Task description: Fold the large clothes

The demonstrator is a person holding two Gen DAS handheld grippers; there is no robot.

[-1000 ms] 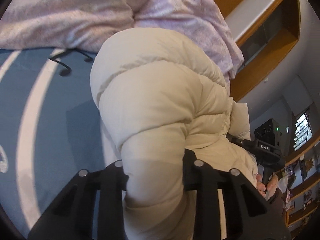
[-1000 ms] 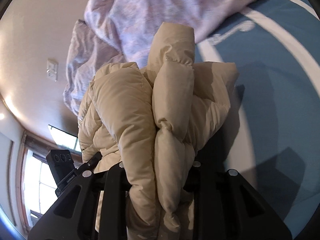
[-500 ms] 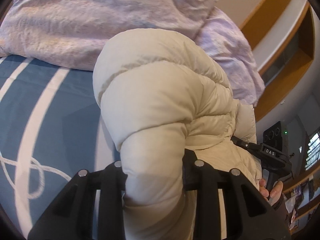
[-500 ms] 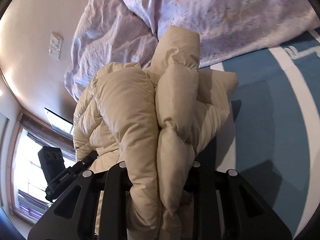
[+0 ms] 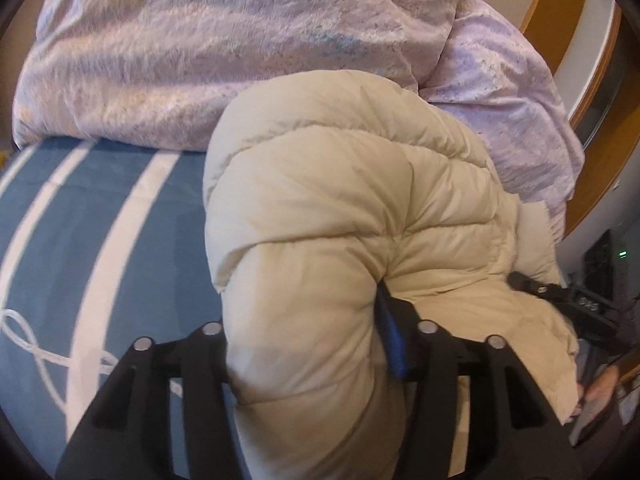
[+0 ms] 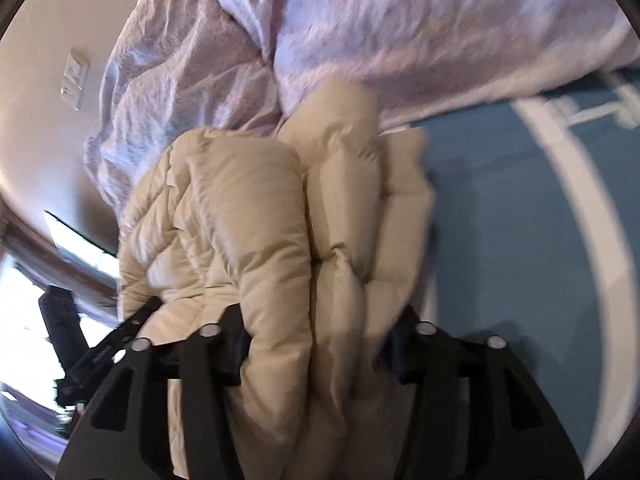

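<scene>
The left tongs (image 5: pixel 308 344) were clamped on a thick fold of the cream puffer jacket (image 5: pixel 352 216), the padding bulging out between the two black arms. From that grip the jacket rose toward twelve o'clock as one rounded hump, its long axis running away from the camera toward the lilac duvet (image 5: pixel 224 52). Only the left view showed the wooden frame (image 5: pixel 596 120) at two o'clock, the looping white line on the blue bedsheet (image 5: pixel 132 240) at eight o'clock, and the right tongs' body with a hand (image 5: pixel 600 390) under it at four o'clock.

The right tongs (image 6: pixel 316 348) were likewise closed on a bunch of the jacket (image 6: pixel 248 216). Here the jacket appeared as several upright quilted ridges side by side, pointing toward twelve o'clock at the duvet (image 6: pixel 400 32), held above the bedsheet (image 6: pixel 516 216). Only this view showed the wall switch (image 6: pixel 74 80) at ten o'clock and the bright window (image 6: pixel 24 312) at eight o'clock, with the other tool's dark body in front of it. The picture was blurred.
</scene>
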